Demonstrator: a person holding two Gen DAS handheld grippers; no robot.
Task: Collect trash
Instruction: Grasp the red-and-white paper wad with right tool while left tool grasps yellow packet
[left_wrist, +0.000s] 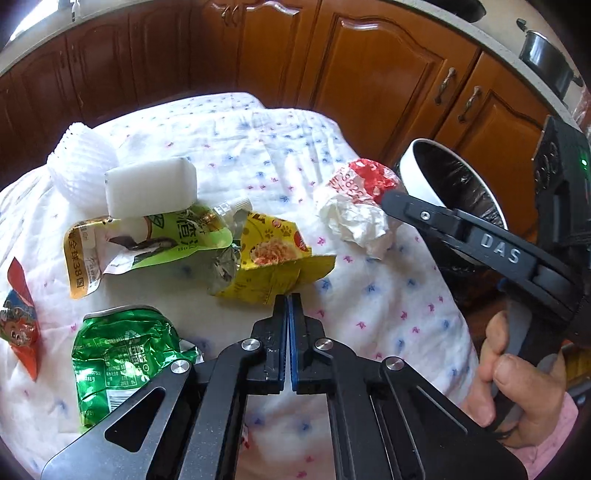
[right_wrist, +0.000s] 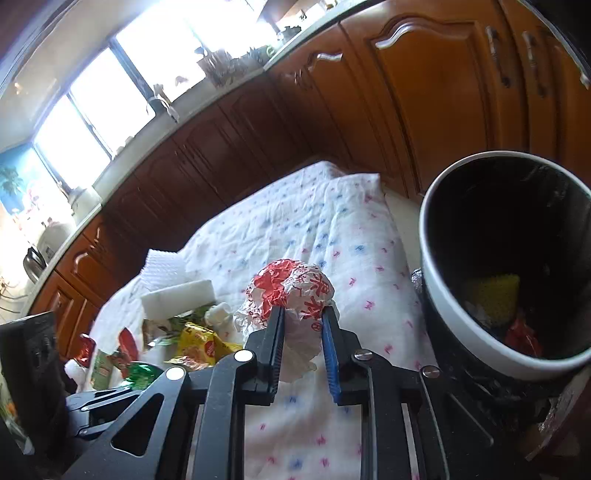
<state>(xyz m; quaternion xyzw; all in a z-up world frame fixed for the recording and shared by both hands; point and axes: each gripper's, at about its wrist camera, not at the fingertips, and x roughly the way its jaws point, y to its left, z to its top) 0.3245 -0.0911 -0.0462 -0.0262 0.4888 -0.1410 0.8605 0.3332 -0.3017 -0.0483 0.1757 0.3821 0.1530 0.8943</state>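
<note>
Two grippers: both reach over a table draped in a white cloth (left_wrist: 369, 295) with small pink and blue marks; pieces of trash lie scattered on it

Left gripper (left_wrist: 290, 299): jaws pressed together, blue pads face to face; nothing visible between them; tips sit at the near corner of the yellow pouch

Right gripper (right_wrist: 303, 314): jaws pinching the crumpled red-and-white wrapper (right_wrist: 291, 291), its white tail hanging down between the pads; seen from the left wrist, its tip meets the wrapper (left_wrist: 360, 201) just beside the bin

Hand (left_wrist: 517, 391): bare fingers curled round the right gripper's handle; pink sleeve at the wrist

Green wrapper (left_wrist: 122, 354): crushed, shiny; near left of the left gripper, flat on the cloth

Orange packet (left_wrist: 20, 317): at the far left edge of the left wrist view; cartoon print on it

Yellow pouch (left_wrist: 280, 258): torn open, food picture and paw prints; just ahead of the left gripper's tips

Green-and-gold pouch (left_wrist: 147, 240): with a white screw cap; lies left of the yellow pouch, touching it

White foam block (left_wrist: 151, 186): rests on the upper edge of the green-and-gold pouch

White foam net (left_wrist: 79, 166): behind the block, touching it

Bin (right_wrist: 458, 317): round, white rim, black liner; stands off the right edge of the table; yellow and red scraps already lie at its bottom

Cabinets (left_wrist: 369, 74): brown wooden doors beyond the table; a counter above with a dark pot (left_wrist: 546, 62)
</note>
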